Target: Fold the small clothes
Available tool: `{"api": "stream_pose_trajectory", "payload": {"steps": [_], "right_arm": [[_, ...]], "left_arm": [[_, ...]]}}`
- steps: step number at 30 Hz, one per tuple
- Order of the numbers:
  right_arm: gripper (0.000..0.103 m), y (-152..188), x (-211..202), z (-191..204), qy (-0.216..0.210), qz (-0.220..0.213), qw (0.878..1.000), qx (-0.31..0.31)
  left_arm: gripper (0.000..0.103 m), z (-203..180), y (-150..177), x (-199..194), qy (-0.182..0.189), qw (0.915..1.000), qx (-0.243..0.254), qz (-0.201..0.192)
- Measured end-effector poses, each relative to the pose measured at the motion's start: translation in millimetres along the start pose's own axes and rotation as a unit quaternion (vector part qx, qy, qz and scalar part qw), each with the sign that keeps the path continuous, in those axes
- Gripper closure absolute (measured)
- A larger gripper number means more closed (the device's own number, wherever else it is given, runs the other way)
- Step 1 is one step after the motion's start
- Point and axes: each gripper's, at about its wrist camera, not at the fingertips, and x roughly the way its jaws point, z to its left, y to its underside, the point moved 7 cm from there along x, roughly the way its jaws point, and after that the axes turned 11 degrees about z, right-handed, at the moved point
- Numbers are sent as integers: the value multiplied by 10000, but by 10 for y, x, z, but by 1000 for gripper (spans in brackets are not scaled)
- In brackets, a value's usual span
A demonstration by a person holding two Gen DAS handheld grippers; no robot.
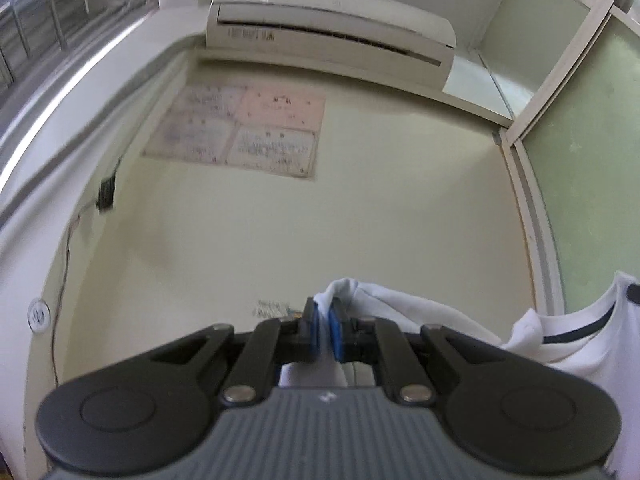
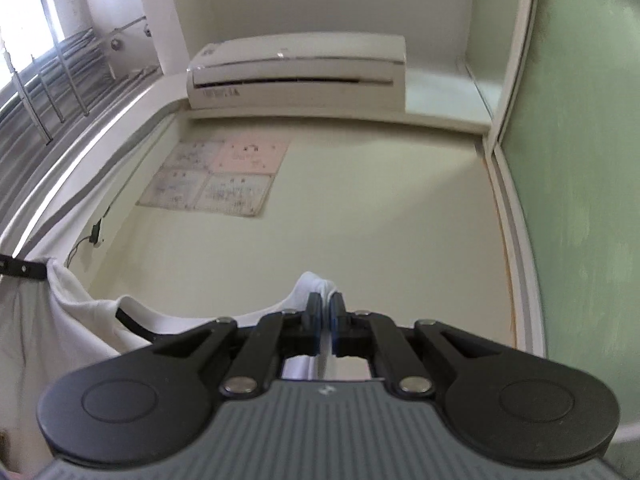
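Left wrist view: left tongs (image 1: 325, 322) clenched on a bunched edge of the white shirt (image 1: 404, 312), held aloft so it hangs free for folding. Air conditioner (image 1: 328, 28) and wall papers (image 1: 240, 128) lie well ahead

Right wrist view: right tongs (image 2: 325, 320) grasping the shirt's other edge (image 2: 316, 282); cloth spans leftward; nothing obstructs; no bench visible

**Cloth carried by my grippers alone**

Both my cameras look up at the wall (image 1: 320, 220), so the worktop is out of view. What bears the white garment (image 1: 404, 310) is my two grippers. My left gripper (image 1: 325, 322) pinches one bunched edge between its blue pads and my right gripper (image 2: 325, 320) pinches another. The cloth sags between them, with a dark trim line showing.
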Motion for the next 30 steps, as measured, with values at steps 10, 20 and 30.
{"api": "stream_pose_trajectory", "payload": {"steps": [10, 20, 30], "right_arm": [[103, 1349, 944, -376, -182, 1729, 9841, 374], [76, 4724, 1810, -133, 11, 4677, 8770, 1100], [50, 5805, 226, -969, 200, 5770, 7978, 1736]], "left_arm": [[97, 42, 960, 1162, -461, 9874, 251, 1495], [94, 613, 4475, 2642, -1524, 8451, 371, 5111], [90, 690, 4944, 1676, -932, 8473, 572, 5198]]}}
